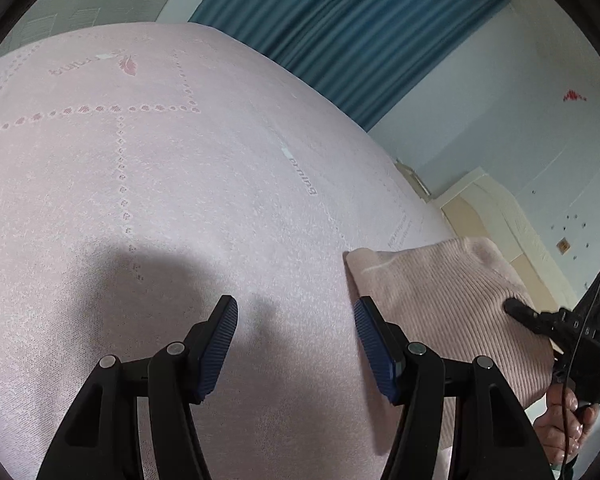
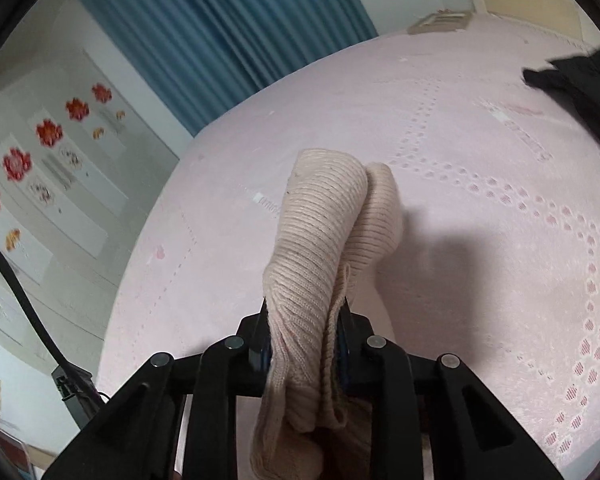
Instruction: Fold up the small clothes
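Note:
A pale pink ribbed knit garment [image 2: 324,240] is clamped between my right gripper's [image 2: 306,320] jaws and rises bunched in front of them, above the pink bed [image 2: 480,240]. In the left wrist view the same garment [image 1: 448,300] hangs at the right, held by my right gripper [image 1: 524,314]. My left gripper [image 1: 296,312] is open and empty over the bed [image 1: 160,200], its right finger [image 1: 374,344] just beside the garment's left edge.
A dark piece of clothing [image 2: 576,80] lies on the bed at the far right. Blue curtains [image 1: 360,40] and a cream headboard [image 1: 500,216] stand behind the bed. A wall with flower stickers [image 2: 48,140] is at the left.

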